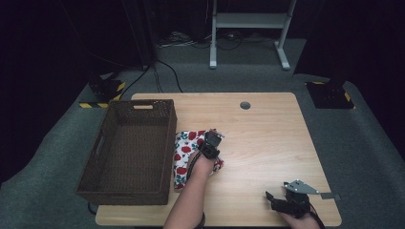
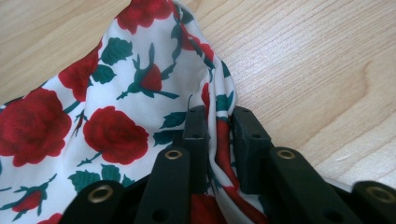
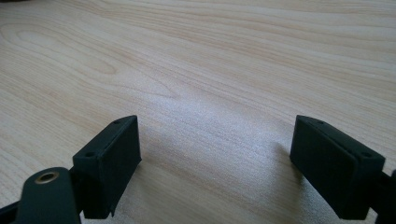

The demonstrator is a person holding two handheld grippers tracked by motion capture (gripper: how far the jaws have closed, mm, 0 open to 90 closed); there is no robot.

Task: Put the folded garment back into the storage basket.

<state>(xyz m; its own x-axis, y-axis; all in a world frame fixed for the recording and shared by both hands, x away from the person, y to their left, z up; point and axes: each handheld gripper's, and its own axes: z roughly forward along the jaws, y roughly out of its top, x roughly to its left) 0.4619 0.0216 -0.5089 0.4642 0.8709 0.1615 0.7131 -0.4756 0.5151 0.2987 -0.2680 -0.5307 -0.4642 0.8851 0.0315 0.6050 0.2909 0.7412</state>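
Pale-grained table (image 2: 303,56) bears rose-printed cloth (image 2: 107,93), seemingly pinched by left gripper (image 2: 219,126).

Count on the counter (image 1: 267,138): one woven basket (image 1: 129,152), dark brown, with three handle slots visible in its walls. One rose-print cloth (image 1: 184,155), lying just beside the basket. Two handheld grippers: one left gripper (image 1: 211,139), one right gripper (image 1: 279,198), each carrying two black jaws. One round hole (image 1: 245,105) in the counter top near its far edge.
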